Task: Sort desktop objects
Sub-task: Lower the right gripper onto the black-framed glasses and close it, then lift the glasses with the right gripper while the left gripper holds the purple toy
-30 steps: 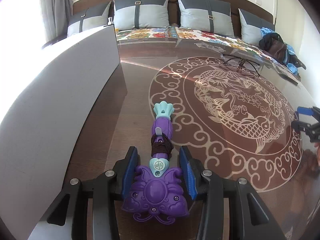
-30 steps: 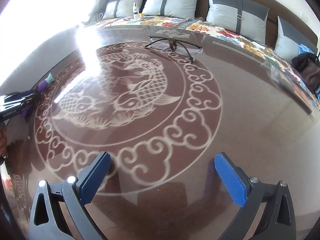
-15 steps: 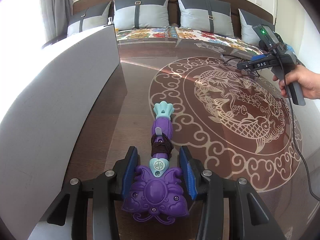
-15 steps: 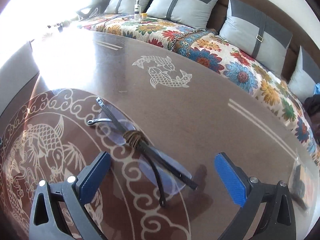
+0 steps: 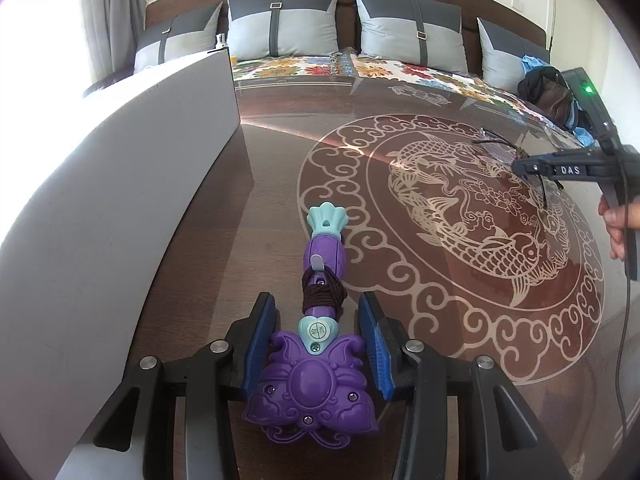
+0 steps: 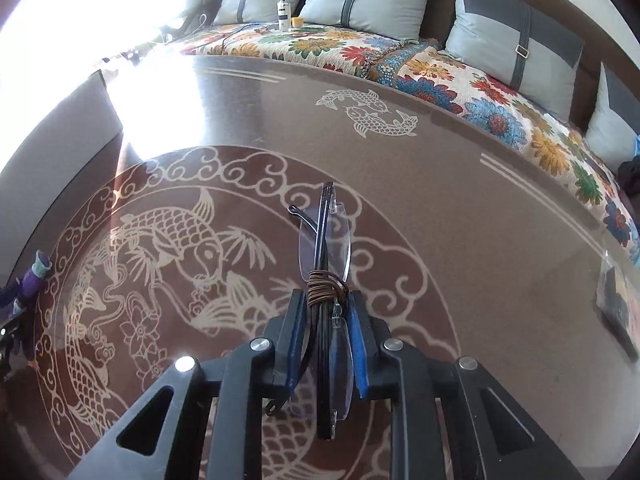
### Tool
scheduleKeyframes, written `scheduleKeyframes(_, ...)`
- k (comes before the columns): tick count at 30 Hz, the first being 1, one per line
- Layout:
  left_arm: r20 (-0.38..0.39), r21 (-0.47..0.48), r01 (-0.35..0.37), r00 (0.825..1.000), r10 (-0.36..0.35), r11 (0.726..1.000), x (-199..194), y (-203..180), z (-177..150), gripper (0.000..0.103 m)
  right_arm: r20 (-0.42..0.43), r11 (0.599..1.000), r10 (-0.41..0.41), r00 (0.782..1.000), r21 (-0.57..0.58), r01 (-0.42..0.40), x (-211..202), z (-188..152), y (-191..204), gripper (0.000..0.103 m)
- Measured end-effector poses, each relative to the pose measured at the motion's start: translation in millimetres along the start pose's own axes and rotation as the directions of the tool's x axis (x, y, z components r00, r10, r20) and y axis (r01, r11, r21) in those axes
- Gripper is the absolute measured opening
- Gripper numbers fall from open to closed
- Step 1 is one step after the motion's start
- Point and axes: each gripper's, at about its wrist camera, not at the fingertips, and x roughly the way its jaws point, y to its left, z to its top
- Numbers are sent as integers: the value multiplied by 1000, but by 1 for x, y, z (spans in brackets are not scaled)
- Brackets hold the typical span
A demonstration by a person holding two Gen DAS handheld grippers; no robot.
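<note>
A purple toy wand (image 5: 316,384) with a teal tail and a dark cord round its stem lies along the glass table (image 5: 272,152). My left gripper (image 5: 316,308) is shut on its butterfly-shaped head. Folded rimless glasses (image 6: 324,240), bound with a brown cord, lie on the fish pattern. My right gripper (image 6: 326,300) has its jaws closing on them, and the blue pads press the folded frame at the cord. In the left wrist view the right gripper (image 5: 520,168) hangs over the glasses (image 5: 496,140) at the far right, held by a hand (image 5: 616,224).
A tall white panel (image 5: 120,200) stands along the table's left side. Beyond the far edge runs a sofa with grey cushions (image 5: 412,24) and a floral cover (image 6: 420,68). A small bottle (image 6: 283,6) stands on it. A dark bag (image 5: 544,88) lies at the right.
The right gripper has travelled across the table to the glasses and gone from wide open to closed around them. The left gripper and wand have not moved.
</note>
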Motion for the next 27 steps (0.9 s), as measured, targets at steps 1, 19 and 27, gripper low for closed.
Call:
scheduleKeyframes(1, 0, 0, 0, 1000, 0, 1000, 0, 0, 0, 44, 5, 1000, -1, 1000, 19, 1, -9, -14, 7, 22)
scheduleKeyframes(19, 0, -1, 0, 1000, 0, 1000, 0, 0, 0, 44, 40, 942, -210, 977, 275, 191, -103, -178, 121, 101)
scheduleKeyframes(27, 1, -1, 1, 1000, -1, 1000, -1, 1, 0, 44, 33, 937, -190, 981, 304, 171, -102, -181, 118, 102)
